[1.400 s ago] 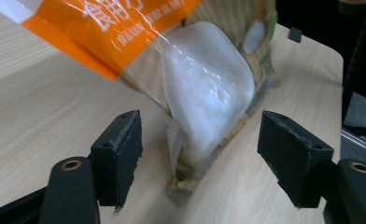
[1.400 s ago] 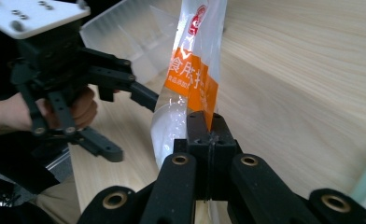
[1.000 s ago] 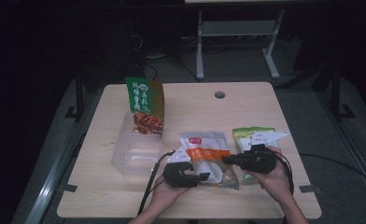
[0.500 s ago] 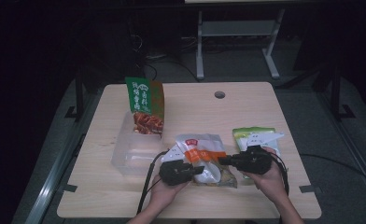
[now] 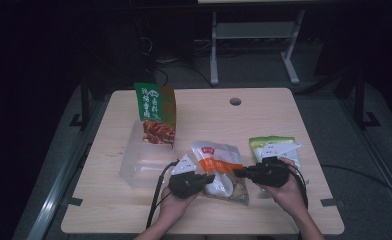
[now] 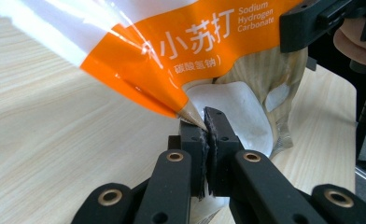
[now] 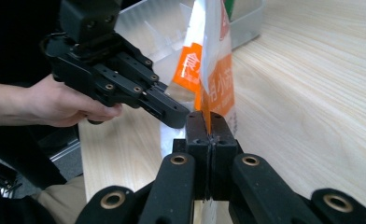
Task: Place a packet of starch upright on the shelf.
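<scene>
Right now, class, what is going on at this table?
A person holds a set of tongs in each hand. Both the left tongs and the right tongs are shut on opposite edges of an orange-and-white baking soda pouch. A green snack bag stands in a clear plastic bin, and another green packet lies on the wooden table.

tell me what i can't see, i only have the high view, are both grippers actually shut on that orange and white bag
Observer: Yes. In the left gripper view the left gripper is shut on a pinched edge of the baking soda bag.
Operator: and the right one
Observer: The right gripper is clamped on the bag's orange edge, jaws fully together.
Operator: anything printed on it
Observer: The left gripper view shows "Sodium Hydrogen Carbonate" on the orange band.
</scene>
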Demonstrator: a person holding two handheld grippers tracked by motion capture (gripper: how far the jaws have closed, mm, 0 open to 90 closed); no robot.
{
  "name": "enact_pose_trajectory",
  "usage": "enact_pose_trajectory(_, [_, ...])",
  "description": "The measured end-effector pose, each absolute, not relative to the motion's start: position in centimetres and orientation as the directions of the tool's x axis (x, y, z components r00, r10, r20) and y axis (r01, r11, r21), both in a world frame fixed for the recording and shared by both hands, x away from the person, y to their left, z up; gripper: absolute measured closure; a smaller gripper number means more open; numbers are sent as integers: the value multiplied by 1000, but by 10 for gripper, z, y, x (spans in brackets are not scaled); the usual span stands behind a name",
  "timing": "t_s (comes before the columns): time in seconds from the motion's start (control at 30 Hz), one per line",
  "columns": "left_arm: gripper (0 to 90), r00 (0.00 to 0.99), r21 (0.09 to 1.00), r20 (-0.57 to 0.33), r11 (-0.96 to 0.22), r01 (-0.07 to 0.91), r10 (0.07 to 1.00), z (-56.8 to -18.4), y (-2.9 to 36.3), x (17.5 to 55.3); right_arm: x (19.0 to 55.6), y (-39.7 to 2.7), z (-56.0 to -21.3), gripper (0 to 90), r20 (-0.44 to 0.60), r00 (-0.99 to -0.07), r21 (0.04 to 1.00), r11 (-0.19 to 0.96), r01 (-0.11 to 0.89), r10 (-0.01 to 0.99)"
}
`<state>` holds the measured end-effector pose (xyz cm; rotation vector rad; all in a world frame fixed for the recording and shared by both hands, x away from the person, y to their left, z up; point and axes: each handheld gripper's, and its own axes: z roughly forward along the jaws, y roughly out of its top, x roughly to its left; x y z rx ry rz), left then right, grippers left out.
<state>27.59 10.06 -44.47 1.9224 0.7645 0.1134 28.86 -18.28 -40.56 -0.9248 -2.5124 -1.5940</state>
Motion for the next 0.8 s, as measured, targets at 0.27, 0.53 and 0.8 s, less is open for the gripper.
enact_pose_trajectory(0.27, [881,783,848,-239,-270,457,574,-445,101,271,289,-179,-407,870,313,-822,817,305,488,476])
enact_pose_trajectory(0.53, [885,793,847,-223,-289,445,567,-445,100,270,290,-174,-411,811,304,-821,798,341,497,484])
enact_pose_trajectory(0.8, [885,797,847,-219,-297,442,562,-445,101,269,290,-162,-416,793,273,-824,773,398,495,496])
